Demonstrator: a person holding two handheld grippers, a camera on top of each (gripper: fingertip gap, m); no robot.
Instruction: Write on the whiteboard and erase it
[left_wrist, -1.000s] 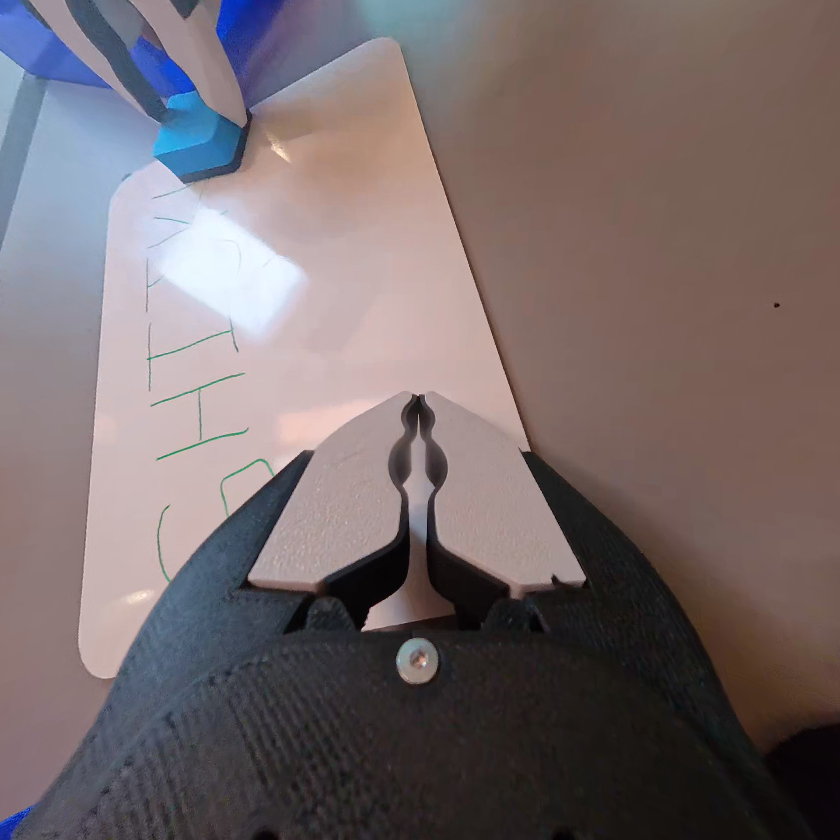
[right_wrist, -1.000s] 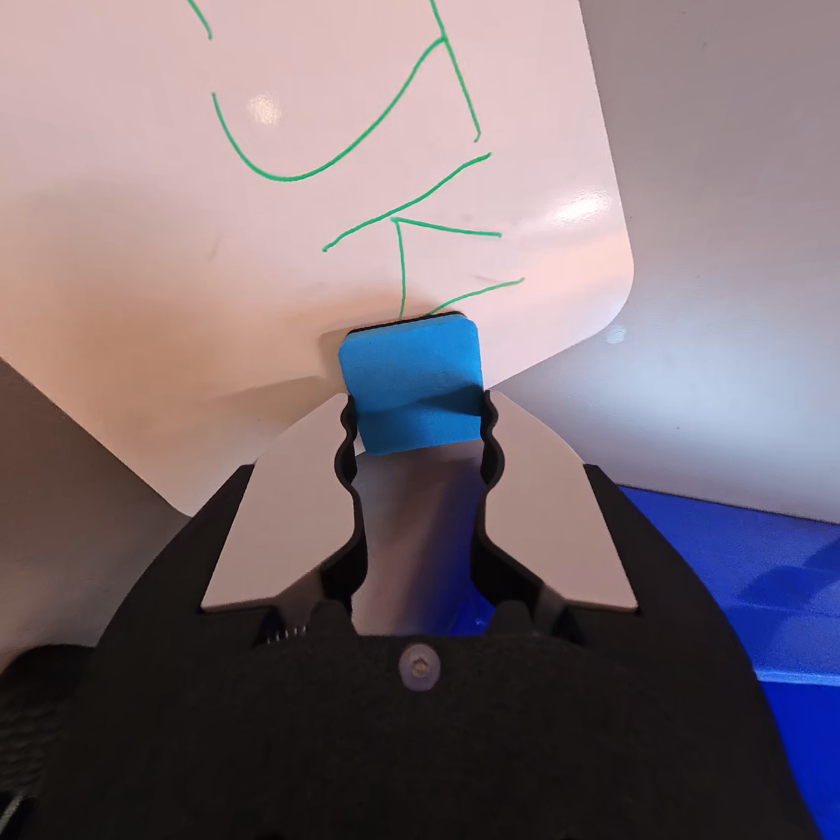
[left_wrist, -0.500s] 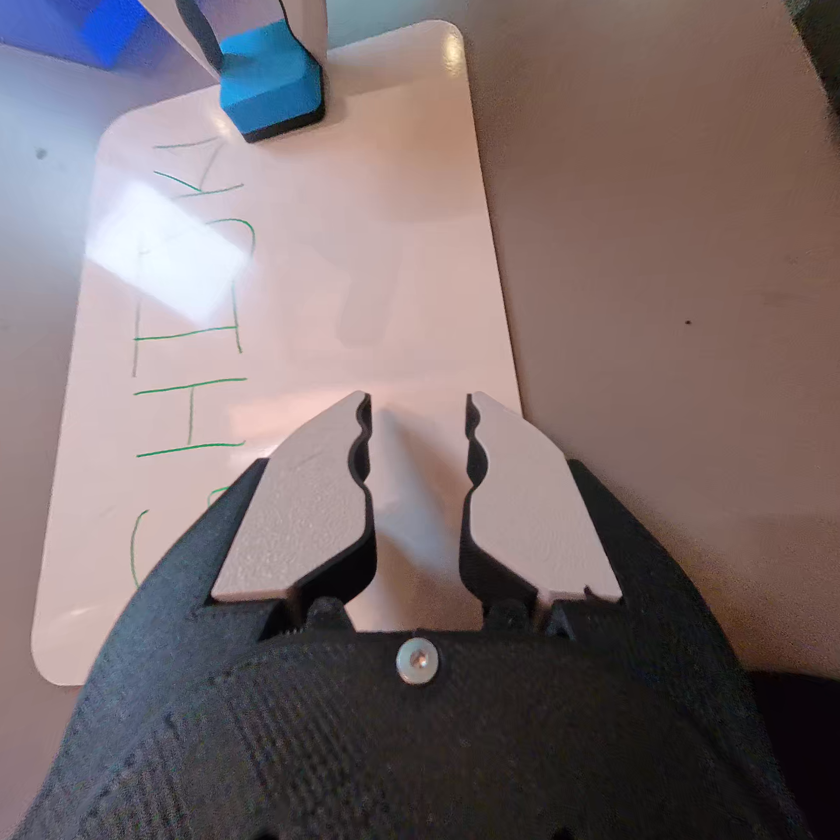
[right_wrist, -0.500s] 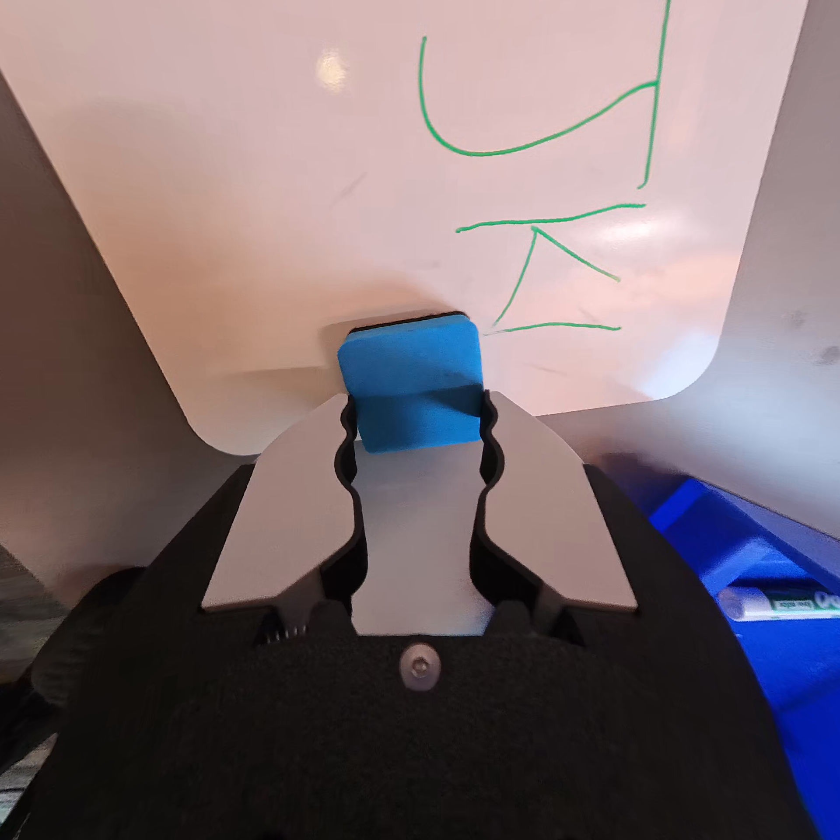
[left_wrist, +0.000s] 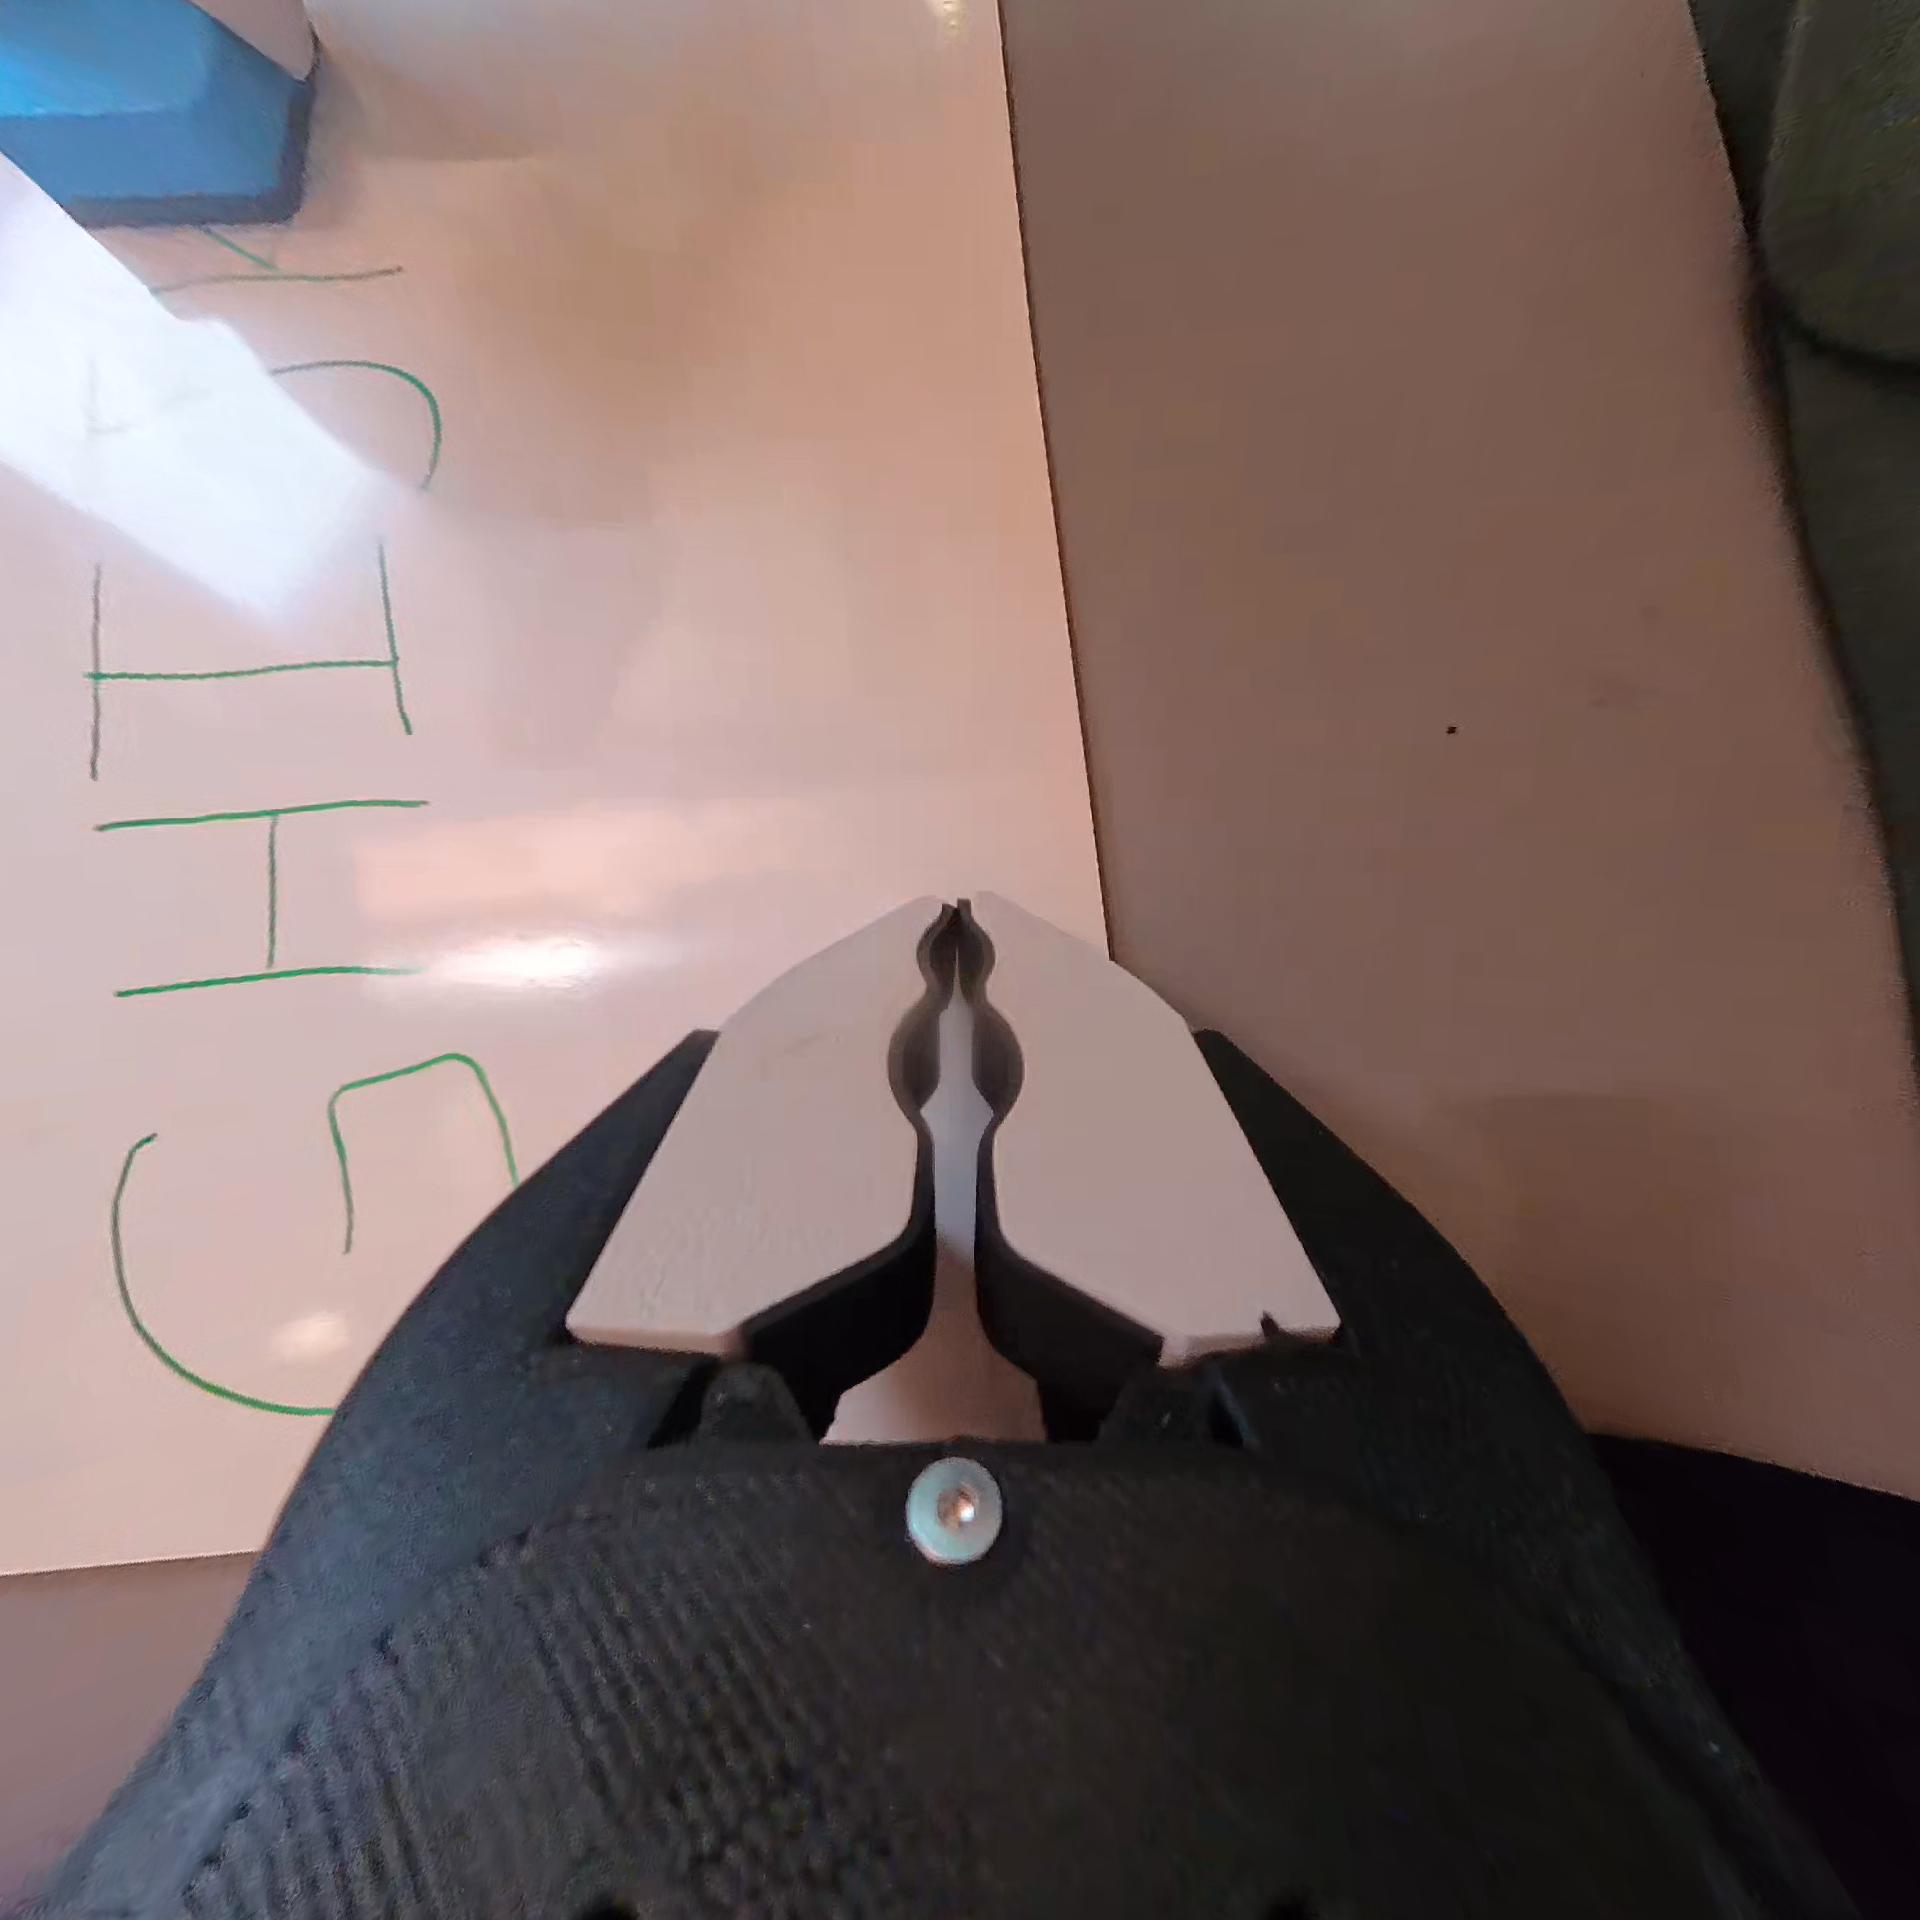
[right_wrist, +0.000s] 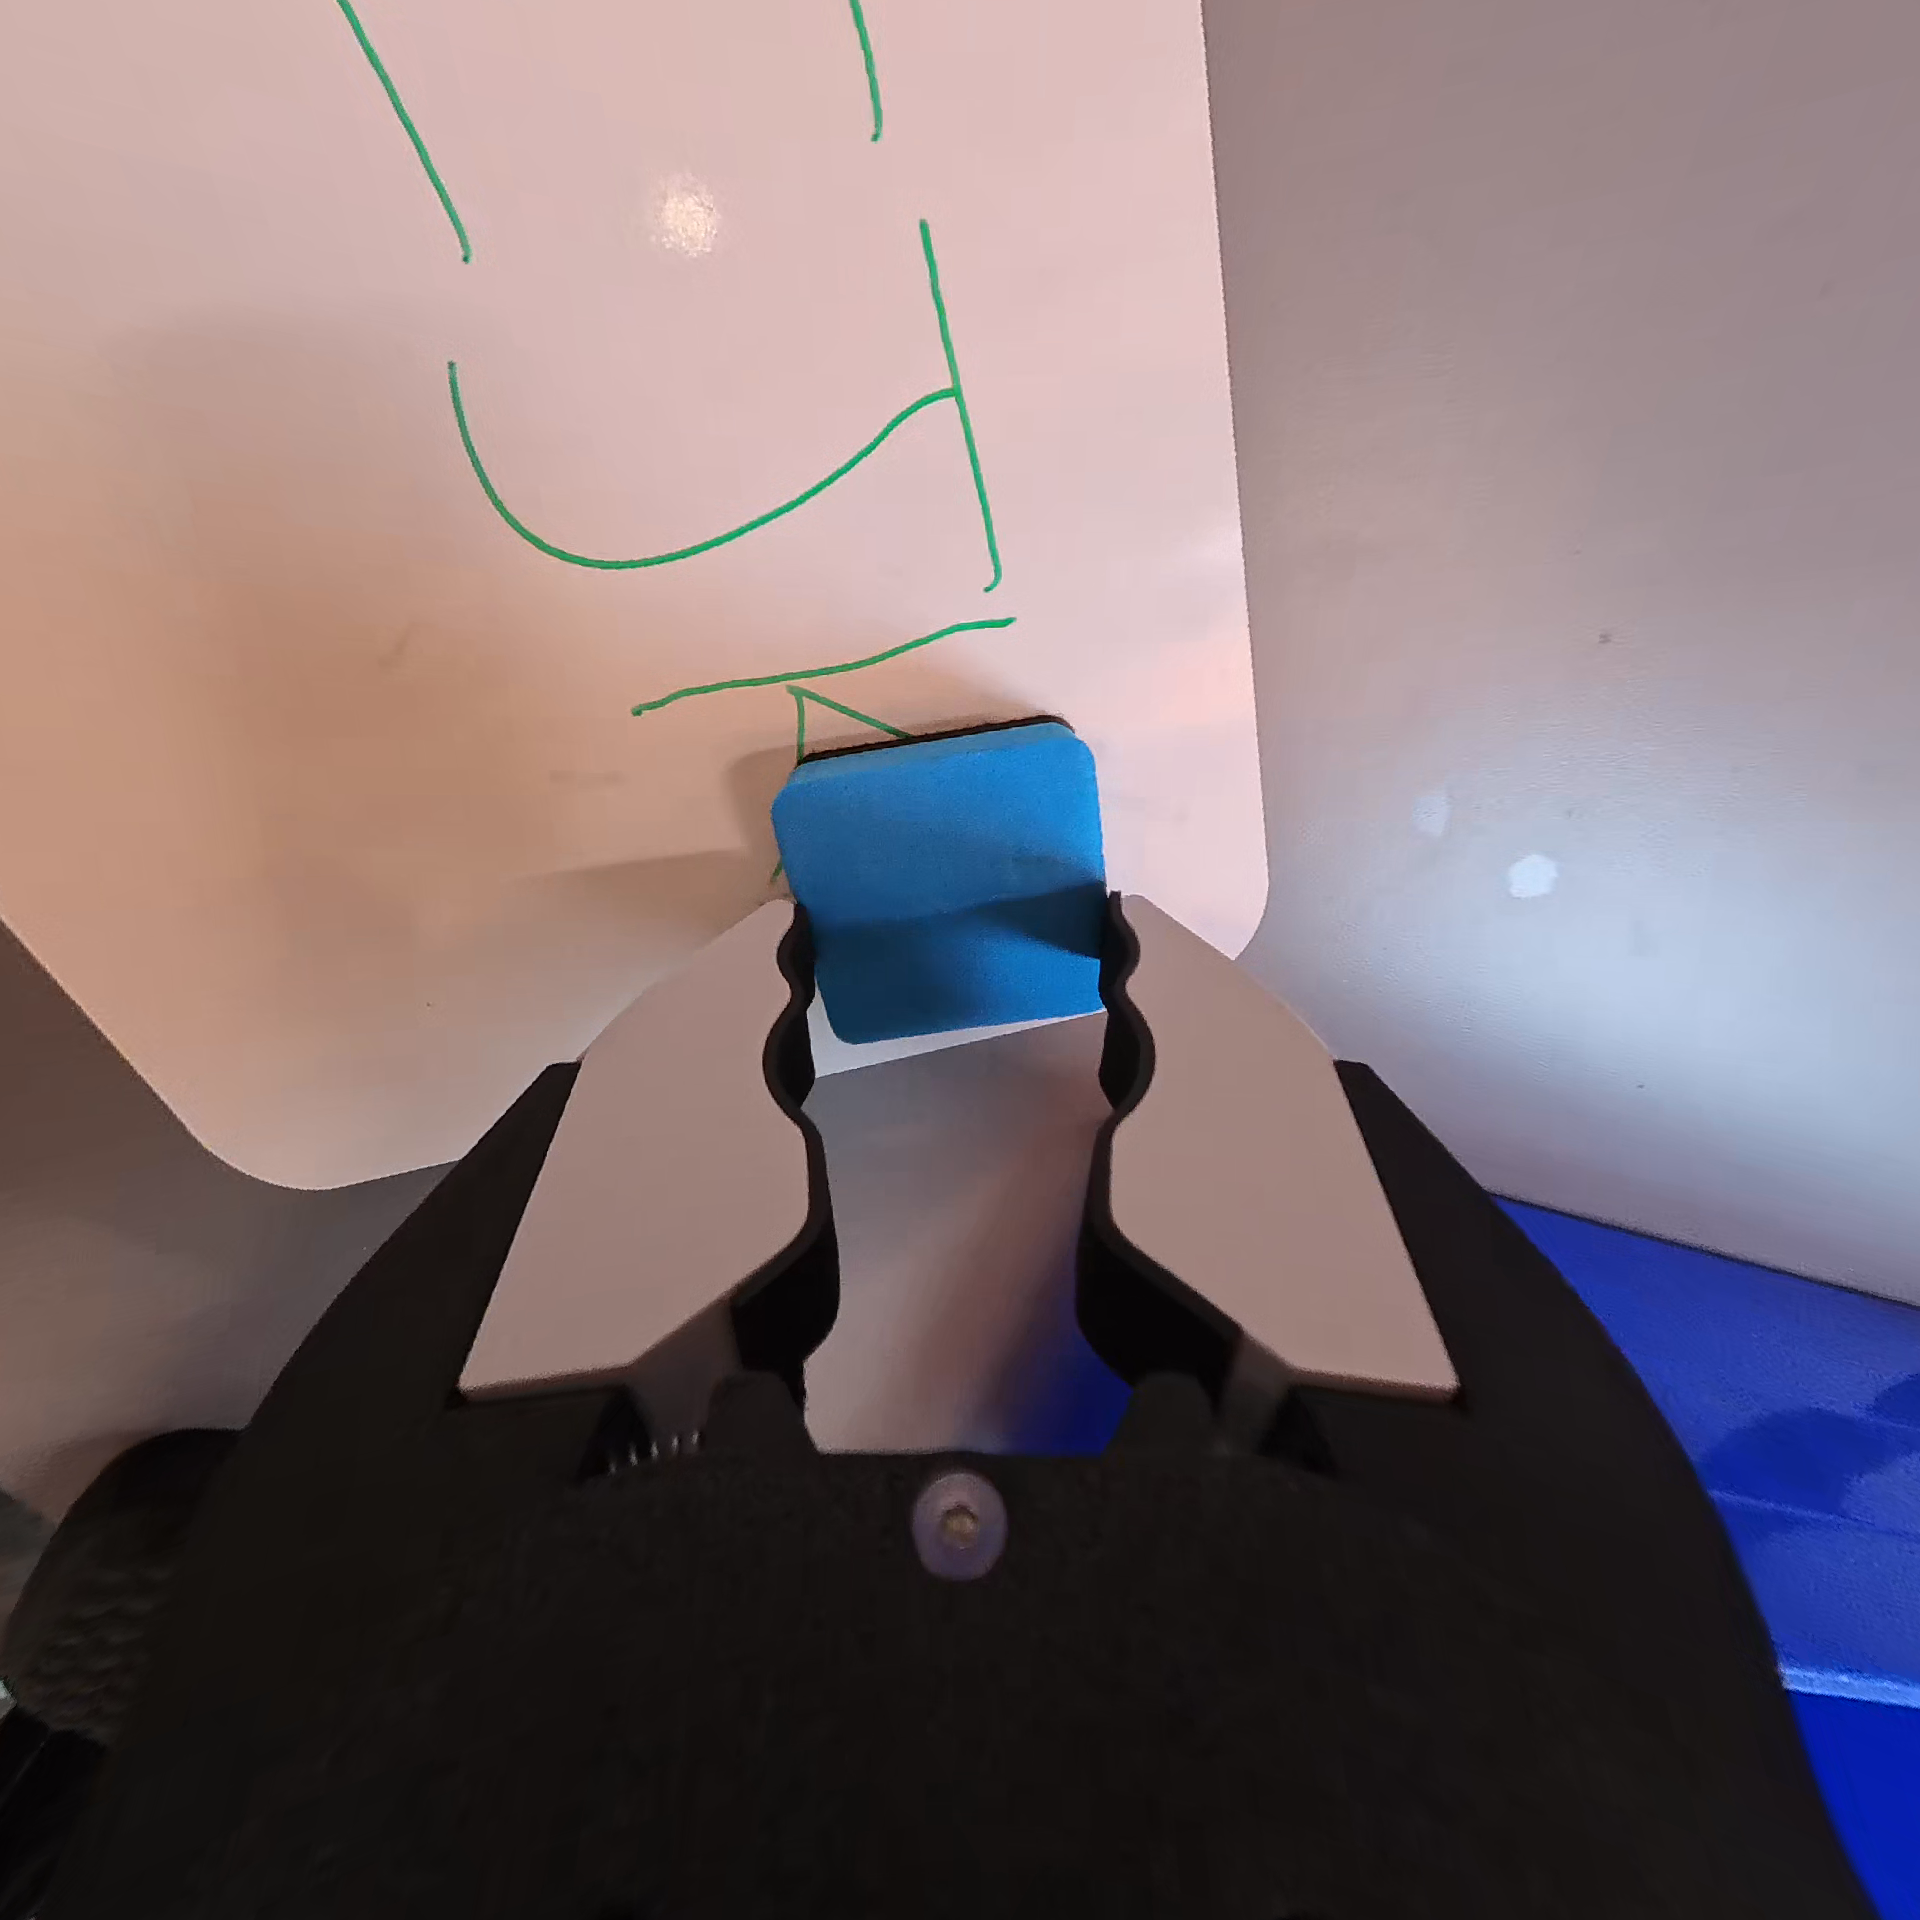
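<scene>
A white whiteboard (left_wrist: 675, 520) with green marker writing (left_wrist: 260, 831) lies flat on the table. My left gripper (left_wrist: 956, 909) is shut with nothing between its fingers and rests over the board's right edge. My right gripper (right_wrist: 951, 914) is shut on a blue eraser (right_wrist: 940, 862) with a black felt underside. The eraser presses on the board (right_wrist: 312, 623) near its end, over the last green strokes (right_wrist: 821, 707). The eraser also shows at the top left of the left wrist view (left_wrist: 145, 104).
The grey table (left_wrist: 1455, 520) runs to the right of the board. A blue tray (right_wrist: 1766, 1455) sits at the right in the right wrist view. A dark green sleeve (left_wrist: 1849, 208) shows at the top right edge of the left wrist view.
My left gripper opened half a second ago and has closed again on nothing. The eraser has slid sideways across the board's end onto the last green strokes, still held by my right gripper.
</scene>
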